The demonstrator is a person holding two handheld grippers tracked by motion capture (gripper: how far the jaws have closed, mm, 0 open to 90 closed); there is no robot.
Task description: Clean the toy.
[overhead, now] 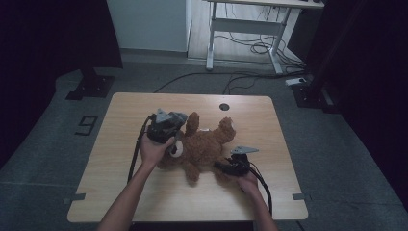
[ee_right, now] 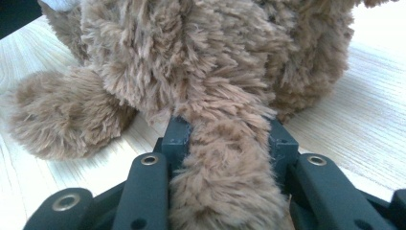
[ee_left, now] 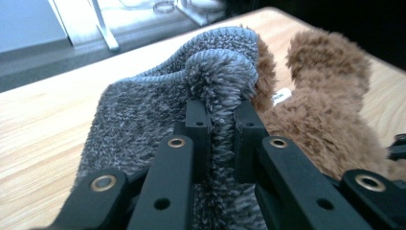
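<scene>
Grey carpet surrounds a light wooden table (overhead: 120,192), with a white-framed desk (overhead: 250,29) and loose floor cables (overhead: 260,48) behind it and dark stands at either side. A round cable port (overhead: 224,107) sits near the table's far edge, just beyond the toy.

Brown teddy bear (overhead: 204,147) — lying near the middle of the table, limbs spread, between the two hands. A white sewn-in label (ee_left: 281,97) shows on its fur in the left gripper view.

Left gripper (overhead: 166,126) — held above the bear's left end, jaws pinched together on a fold of grey knitted cloth (ee_left: 143,115); the cloth's ribbed edge rises over the bear's fur and hides that end of the toy from this camera.

Right gripper (overhead: 231,167) — low at the bear's near right side, jaws clamped on one brown limb (ee_right: 225,163), which fills the gap between them. The limb and body block most of the table beyond; a second rounded paw (ee_right: 62,120) rests on the wood to the left in the right gripper view.

Both cables trail back along the forearms toward the table's near edge.
</scene>
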